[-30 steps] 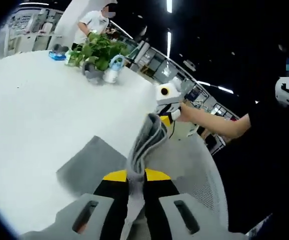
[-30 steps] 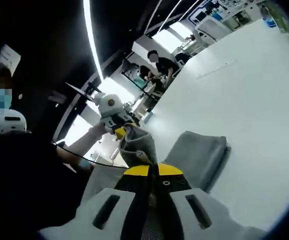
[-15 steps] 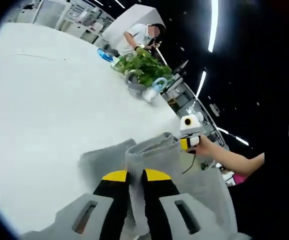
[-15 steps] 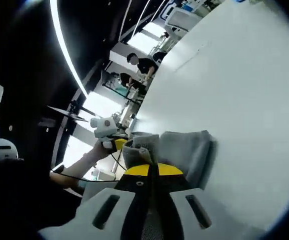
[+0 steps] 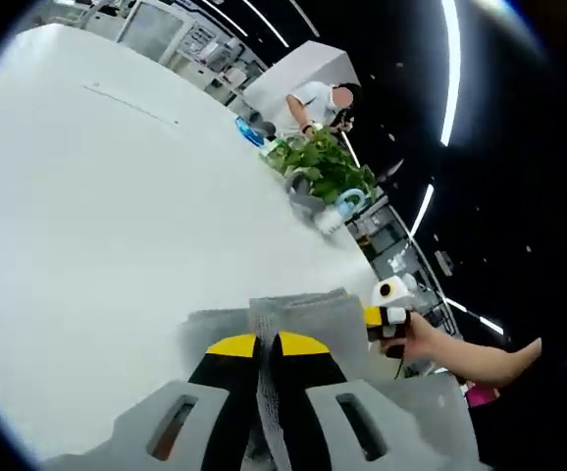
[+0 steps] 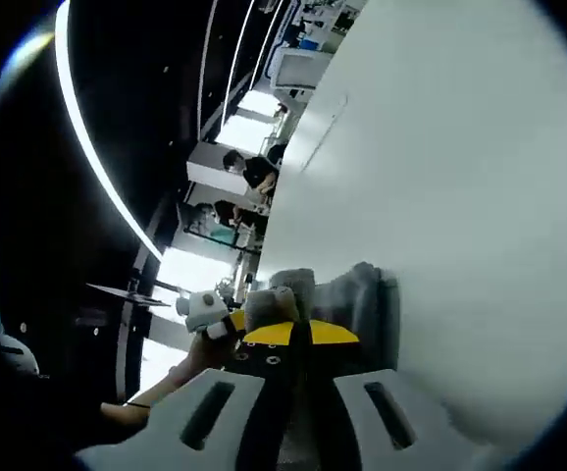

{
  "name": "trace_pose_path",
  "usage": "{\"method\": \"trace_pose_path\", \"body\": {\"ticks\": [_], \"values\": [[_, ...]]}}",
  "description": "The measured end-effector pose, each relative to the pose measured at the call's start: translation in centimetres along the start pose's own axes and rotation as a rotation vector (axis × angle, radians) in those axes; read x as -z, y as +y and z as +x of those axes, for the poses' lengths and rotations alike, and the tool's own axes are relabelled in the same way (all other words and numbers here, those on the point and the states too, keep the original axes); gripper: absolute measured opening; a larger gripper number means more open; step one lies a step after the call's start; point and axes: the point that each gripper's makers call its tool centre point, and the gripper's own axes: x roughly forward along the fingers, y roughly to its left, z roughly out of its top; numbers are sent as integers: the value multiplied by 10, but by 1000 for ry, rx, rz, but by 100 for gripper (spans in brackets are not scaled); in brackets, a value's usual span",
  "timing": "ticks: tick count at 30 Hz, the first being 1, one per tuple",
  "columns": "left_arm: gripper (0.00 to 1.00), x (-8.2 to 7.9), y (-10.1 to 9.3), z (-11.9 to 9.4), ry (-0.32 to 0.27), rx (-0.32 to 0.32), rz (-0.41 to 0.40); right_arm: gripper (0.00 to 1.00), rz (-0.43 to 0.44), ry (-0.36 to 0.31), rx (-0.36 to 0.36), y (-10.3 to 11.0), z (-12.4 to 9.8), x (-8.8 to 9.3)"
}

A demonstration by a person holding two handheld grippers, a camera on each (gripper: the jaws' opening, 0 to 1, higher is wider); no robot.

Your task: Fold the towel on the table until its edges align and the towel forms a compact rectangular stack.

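A grey towel [image 5: 303,316] hangs low over the white table [image 5: 97,216]. My left gripper [image 5: 267,345] is shut on one edge of it, the cloth pinched between the yellow-tipped jaws. In the right gripper view, my right gripper [image 6: 295,336] is shut on another edge of the towel [image 6: 347,294], which bunches just past the jaws. The right gripper [image 5: 391,316], held by a hand, shows at the towel's far side in the left gripper view. The left gripper [image 6: 208,314] shows at the left of the right gripper view.
A potted green plant [image 5: 325,167] and a blue-and-white bottle [image 5: 339,208] stand near the table's far edge. A person in a white shirt [image 5: 315,101] stands beyond it. Two people [image 6: 249,177] stand by bright windows past the table.
Both grippers have come down toward the table with the towel still held; the hanging fold that stood tall a second ago now lies flatter and lower. Both views have tilted.
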Motion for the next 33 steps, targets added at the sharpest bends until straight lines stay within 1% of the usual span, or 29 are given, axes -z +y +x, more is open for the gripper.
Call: {"method": "trace_pose_path", "body": {"ticks": [2,5,7,10,11,12,14,16,17,18,19,20,21,23,25,30,32,33], "values": [[6,0,3,3,-21,-23,16,0,-3,-15,15,-2,1,1],[7,2,6,4,-40,-58,69,1,-64,-39,41,-5,3,-1],[8,5,10,5,-40,-83,90,1,-184,-25,85,-10,4,1],[12,7,15,5,-55,-126,177,2,-330,-2,141,-15,5,2],[14,9,15,5,-47,-133,193,2,-370,0,152,-14,6,2],[15,12,17,5,-27,-138,224,2,-382,2,147,-13,7,3],[19,17,16,5,-3,-138,273,3,-375,2,143,-11,8,3],[20,19,17,5,19,-156,355,3,-396,7,159,-15,7,2],[20,19,17,5,30,-172,401,3,-402,8,171,-17,7,1],[19,17,16,5,26,-174,425,3,-427,0,193,-18,5,-1],[17,17,15,5,33,-175,444,2,-442,-5,195,-17,5,-3],[15,17,17,4,41,-190,463,2,-442,-3,196,-17,4,-3],[13,17,17,4,41,-192,471,1,-443,-7,197,-17,4,-4],[9,17,17,4,42,-185,458,0,-438,-7,189,-17,4,-4],[7,16,19,3,36,-193,442,0,-443,-7,199,-18,4,-5],[5,15,21,0,31,-200,404,0,-472,0,215,-18,5,-4],[5,16,24,0,29,-216,389,0,-483,11,232,-22,5,-4],[5,18,27,0,38,-228,373,0,-484,25,251,-27,4,-1]]}}
